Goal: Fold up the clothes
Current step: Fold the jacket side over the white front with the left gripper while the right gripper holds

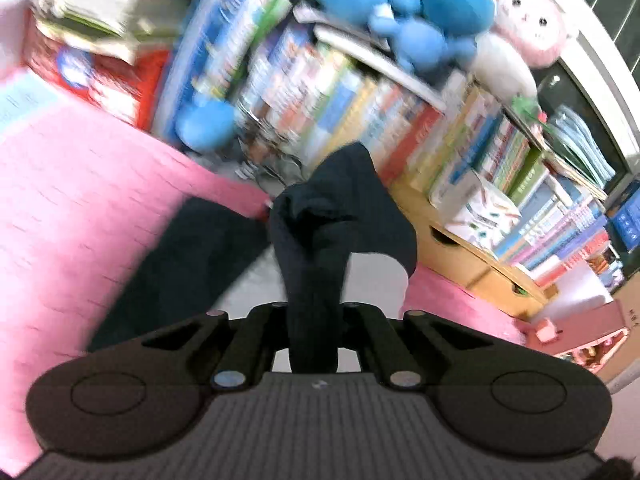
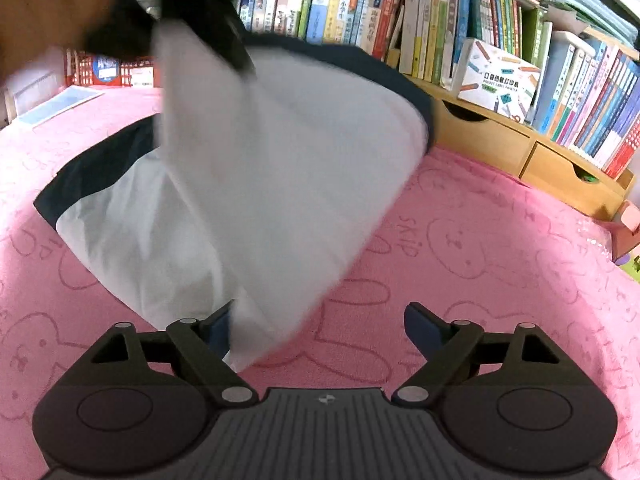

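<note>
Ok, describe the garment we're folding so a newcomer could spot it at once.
Start at the pink bunny-print cloth covering the surface in front of the bookshelf. The garment is the only clothing on it, partly lying flat and partly lifted, with a dark bunch pinched in the left gripper. It is white with dark navy trim, unlike everything pink around it.

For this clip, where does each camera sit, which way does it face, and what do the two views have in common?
Left wrist: rides the left gripper, tilted, facing the bookshelf and plush toys; its fingers are shut on the shirt's dark trim.
Right wrist: rides the right gripper, low over the pink cloth, facing the bookshelf; its fingers are open, with the left gripper's dark body and the person's hand at upper left.
Shared: the white shirt with dark trim, the pink cloth, the bookshelf and the wooden drawers.
</note>
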`<state>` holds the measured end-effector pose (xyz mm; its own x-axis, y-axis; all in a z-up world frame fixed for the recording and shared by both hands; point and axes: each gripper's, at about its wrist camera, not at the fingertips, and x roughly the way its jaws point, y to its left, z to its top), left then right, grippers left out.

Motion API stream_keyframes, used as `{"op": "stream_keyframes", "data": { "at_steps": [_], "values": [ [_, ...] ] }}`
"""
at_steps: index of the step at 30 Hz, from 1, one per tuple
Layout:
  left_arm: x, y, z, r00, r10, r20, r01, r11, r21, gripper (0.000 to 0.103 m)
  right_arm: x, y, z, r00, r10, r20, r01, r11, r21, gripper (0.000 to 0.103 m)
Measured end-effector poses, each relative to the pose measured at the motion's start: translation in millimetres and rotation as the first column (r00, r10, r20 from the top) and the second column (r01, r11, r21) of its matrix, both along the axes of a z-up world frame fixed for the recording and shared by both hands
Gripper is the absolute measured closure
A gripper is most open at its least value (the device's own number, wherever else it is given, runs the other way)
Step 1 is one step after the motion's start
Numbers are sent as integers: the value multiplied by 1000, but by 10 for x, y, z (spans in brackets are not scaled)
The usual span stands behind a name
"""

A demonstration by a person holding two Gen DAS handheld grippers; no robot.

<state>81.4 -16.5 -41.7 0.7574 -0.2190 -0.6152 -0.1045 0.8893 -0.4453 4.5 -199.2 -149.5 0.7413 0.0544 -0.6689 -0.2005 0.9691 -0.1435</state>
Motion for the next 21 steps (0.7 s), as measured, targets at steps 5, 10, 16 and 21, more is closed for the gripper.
{"op": "stream_keyframes", "data": {
  "at_steps": [5, 10, 16, 21],
  "values": [
    [-157, 192, -294, 990, 24, -137, -8, 993, 122, 98, -47, 16, 24, 1000, -9, 0, 9, 1000, 14, 16],
    [-172, 278, -505, 982, 20, -189, 5, 992, 128, 95, -125, 242, 153, 995, 78, 67, -75, 996, -46, 16],
    [-124, 486, -469, 987, 4, -160, 26, 983, 184, 90, -53, 189, 94, 998, 20, 57, -16, 997, -75, 18],
    [-214, 437, -402, 986, -101, -130, 140, 928, 346, 85, -24, 120, 67, 999, 2, 37, 0, 999, -41, 18]
  ]
}}
